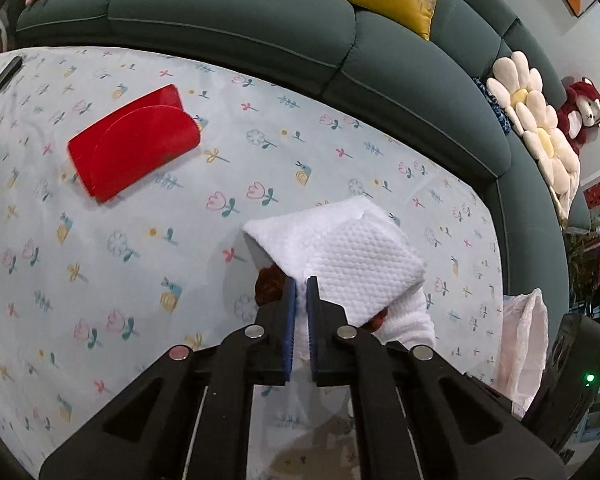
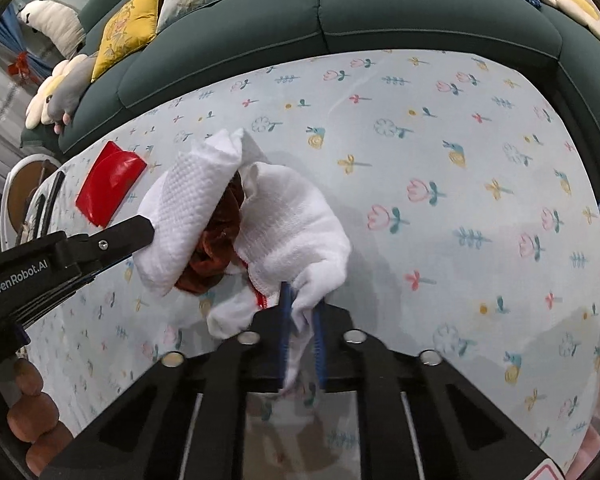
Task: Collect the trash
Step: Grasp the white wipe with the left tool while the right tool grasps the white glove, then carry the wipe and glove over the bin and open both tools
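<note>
Both of your grippers are pinching the white cloth (image 2: 256,216) above the flowered table (image 2: 460,200): left gripper (image 1: 301,280) clamping one edge, right gripper (image 2: 302,300) the other, right of the red folder (image 2: 110,180).

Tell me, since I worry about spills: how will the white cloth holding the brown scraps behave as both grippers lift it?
The white cloth probably stays floppy: it folds and sags between the left gripper and right gripper. It looks light, held by pinched edges. The brown scraps show through an open gap, so they could slip out if it tilts.
</note>
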Motion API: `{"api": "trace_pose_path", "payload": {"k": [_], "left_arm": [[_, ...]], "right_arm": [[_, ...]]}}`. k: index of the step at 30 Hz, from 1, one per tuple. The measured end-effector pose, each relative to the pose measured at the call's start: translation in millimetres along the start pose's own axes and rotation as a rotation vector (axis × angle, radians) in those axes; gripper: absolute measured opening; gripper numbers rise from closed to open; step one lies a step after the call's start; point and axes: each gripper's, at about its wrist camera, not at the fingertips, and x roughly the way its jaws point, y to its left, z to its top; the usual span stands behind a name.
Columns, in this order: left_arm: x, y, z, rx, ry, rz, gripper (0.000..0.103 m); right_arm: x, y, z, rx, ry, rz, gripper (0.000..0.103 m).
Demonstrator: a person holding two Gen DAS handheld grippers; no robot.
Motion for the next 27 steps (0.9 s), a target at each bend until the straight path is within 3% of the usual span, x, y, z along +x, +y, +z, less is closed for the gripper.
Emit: {"api": "trace_pose_path", "payload": {"k": [11,27], "left_arm": [[-64.9,-37.5,-17.0,0.035,-0.098,-0.036,0.004],[-148.8,-170.9,-30.9,0.225,-0.243,-0.125,0.004]], "right_arm": [[-66.9,-17.9,-14.7,0.014,-0.099,0.025,0.006],[-216.2,-74.7,-4.1,0.036,-0.366,0.006,0.006]]}}
